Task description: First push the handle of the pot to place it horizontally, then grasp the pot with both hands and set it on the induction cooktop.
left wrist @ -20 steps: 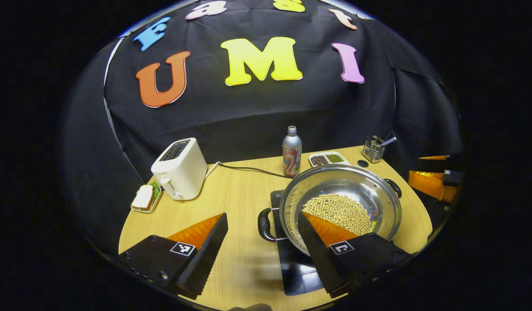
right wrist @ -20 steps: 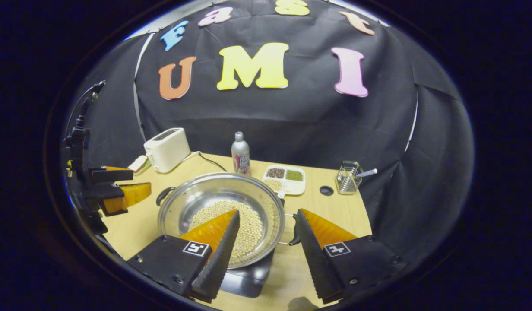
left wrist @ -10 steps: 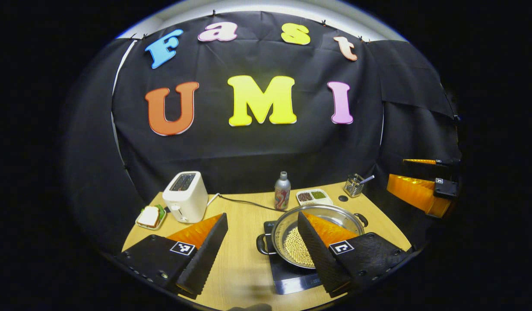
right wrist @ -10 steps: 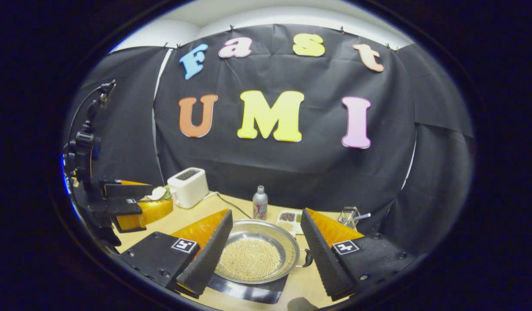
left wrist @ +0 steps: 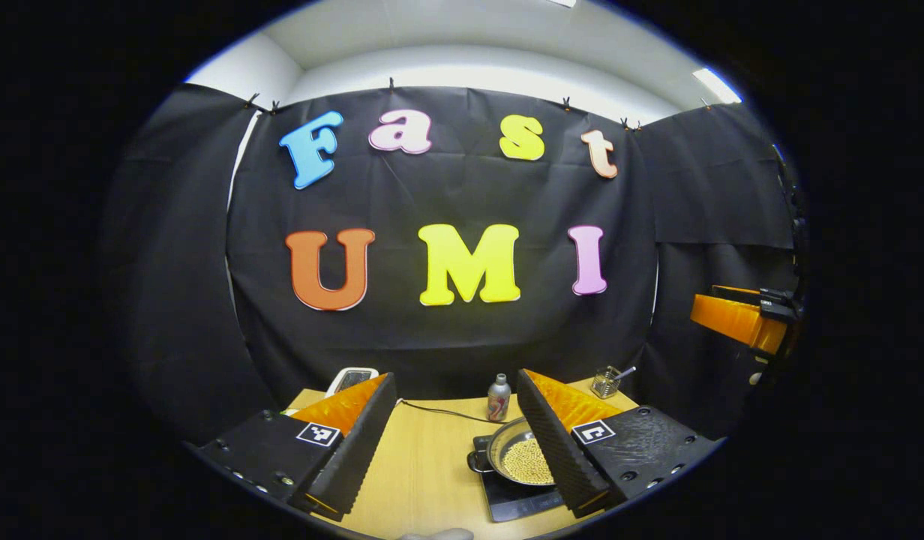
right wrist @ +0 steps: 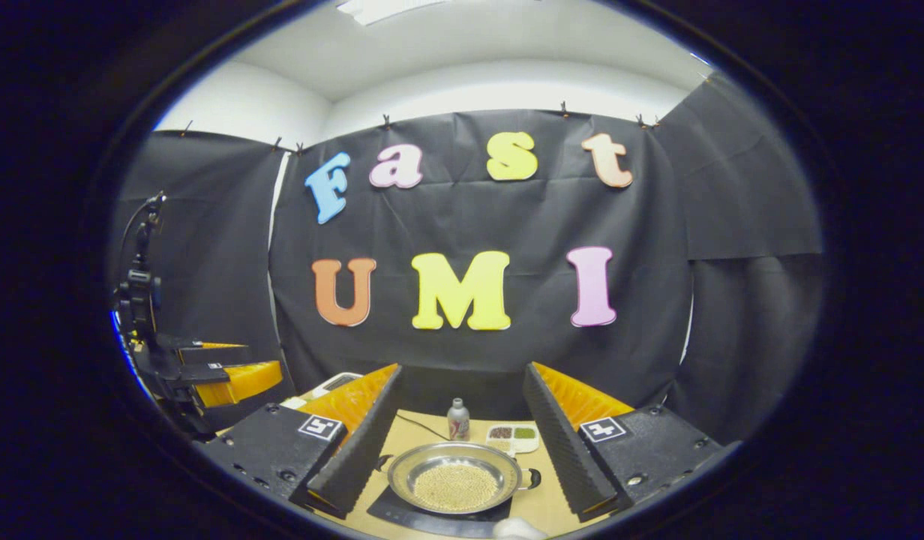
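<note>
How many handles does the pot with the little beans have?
2. One handle sticks out on the right of the pot in the right gripper view; the other handle shows on its left in the left gripper view.

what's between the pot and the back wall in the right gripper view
In the right gripper view, a drink bottle and a divided tray of grains stand on the table between the pot and the wall.

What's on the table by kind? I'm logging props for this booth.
Pot: 1
Induction cooktop: 1
Bottle: 1
Toaster: 1
Divided snack tray: 1
Wire utensil holder: 1
Total: 6
</note>
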Available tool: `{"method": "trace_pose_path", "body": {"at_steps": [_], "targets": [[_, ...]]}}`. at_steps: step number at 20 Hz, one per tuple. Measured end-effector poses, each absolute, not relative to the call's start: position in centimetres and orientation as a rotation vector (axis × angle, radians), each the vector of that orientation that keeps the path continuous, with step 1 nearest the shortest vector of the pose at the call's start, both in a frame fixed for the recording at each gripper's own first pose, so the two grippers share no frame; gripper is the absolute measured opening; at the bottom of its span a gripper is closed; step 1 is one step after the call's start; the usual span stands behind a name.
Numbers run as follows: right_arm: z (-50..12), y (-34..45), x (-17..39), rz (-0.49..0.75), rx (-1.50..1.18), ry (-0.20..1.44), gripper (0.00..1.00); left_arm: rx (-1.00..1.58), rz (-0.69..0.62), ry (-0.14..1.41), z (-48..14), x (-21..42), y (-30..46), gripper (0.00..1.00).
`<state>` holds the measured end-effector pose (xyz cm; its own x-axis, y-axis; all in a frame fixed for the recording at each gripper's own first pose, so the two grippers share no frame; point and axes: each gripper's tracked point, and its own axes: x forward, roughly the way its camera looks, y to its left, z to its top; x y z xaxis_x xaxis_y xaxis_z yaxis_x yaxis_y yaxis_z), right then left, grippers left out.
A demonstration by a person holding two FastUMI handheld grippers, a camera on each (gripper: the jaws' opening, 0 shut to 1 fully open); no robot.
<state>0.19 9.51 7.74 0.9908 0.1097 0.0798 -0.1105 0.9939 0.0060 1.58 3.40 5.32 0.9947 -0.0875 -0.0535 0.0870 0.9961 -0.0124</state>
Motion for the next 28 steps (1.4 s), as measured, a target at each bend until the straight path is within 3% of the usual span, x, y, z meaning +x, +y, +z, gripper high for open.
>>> {"method": "trace_pose_path", "body": {"at_steps": [8,10,11,28], "targets": [[9.3,5.0,-4.6,-0.03,-0.008,-0.148,1.0,-0.003,0.025,0.001,6.3,-3.2,8.8,0.96],[8.5,5.1,-5.5,-0.028,-0.005,-0.137,1.0,-0.014,0.037,0.012,5.6,-3.7,9.1,1.0],[8.4,4.9,-5.6,-0.038,-0.004,-0.13,1.0,-0.024,0.035,0.01,5.6,-3.9,9.0,0.96],[8.3,4.5,-4.8,-0.045,-0.034,-0.113,1.0,-0.024,-0.002,-0.008,6.4,-3.1,6.8,0.96]]}}
